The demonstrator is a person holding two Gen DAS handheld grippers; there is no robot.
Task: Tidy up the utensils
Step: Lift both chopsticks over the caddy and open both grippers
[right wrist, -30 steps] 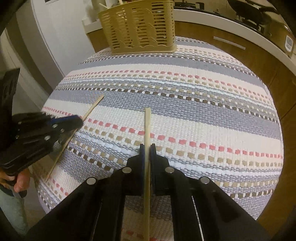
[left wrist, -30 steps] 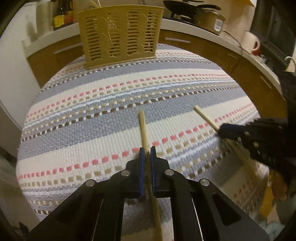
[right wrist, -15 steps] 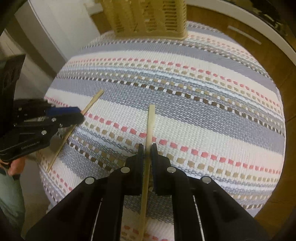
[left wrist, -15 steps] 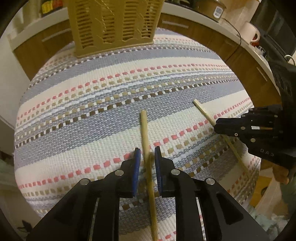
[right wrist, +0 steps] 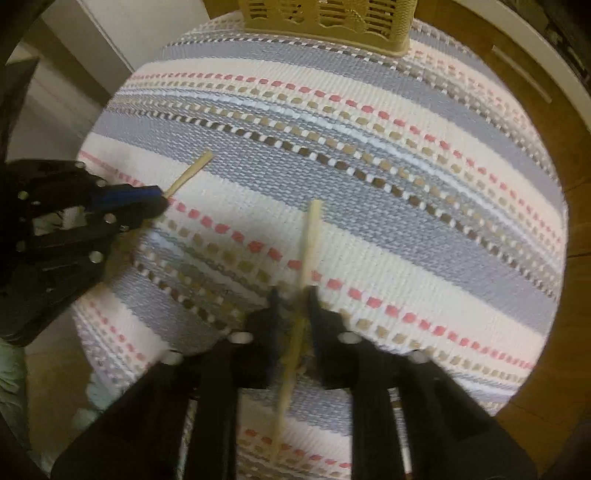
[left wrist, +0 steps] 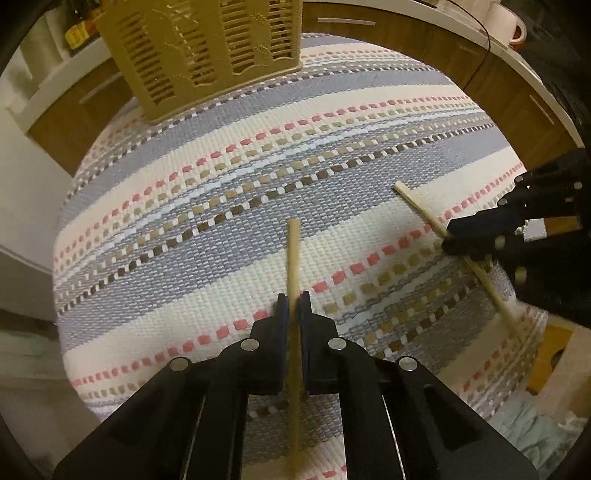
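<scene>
Two pale wooden chopsticks lie over the striped woven cloth [left wrist: 184, 229]. My left gripper [left wrist: 294, 306] is shut on one chopstick [left wrist: 293, 254], which points away toward the tan slotted utensil basket [left wrist: 207, 55]. It also shows at the left of the right wrist view [right wrist: 159, 201], with its chopstick [right wrist: 188, 173] sticking out past it. My right gripper [right wrist: 293, 295] has its jaws parted around the other chopstick [right wrist: 308, 243], which runs loose and tilted between them; this view is blurred. In the left wrist view the right gripper [left wrist: 448, 236] is at the right, over that chopstick [left wrist: 417, 206].
The basket [right wrist: 325, 22] stands at the far edge of the cloth. Wooden cabinets [left wrist: 498, 85] with a white counter curve behind. A white mug [left wrist: 509, 22] sits on the counter at the far right. The table edge drops off on the left and near sides.
My left gripper has closed again on its chopstick after parting slightly. My right gripper has opened around its chopstick, which now lies tilted. Both grippers have moved forward toward the basket.
</scene>
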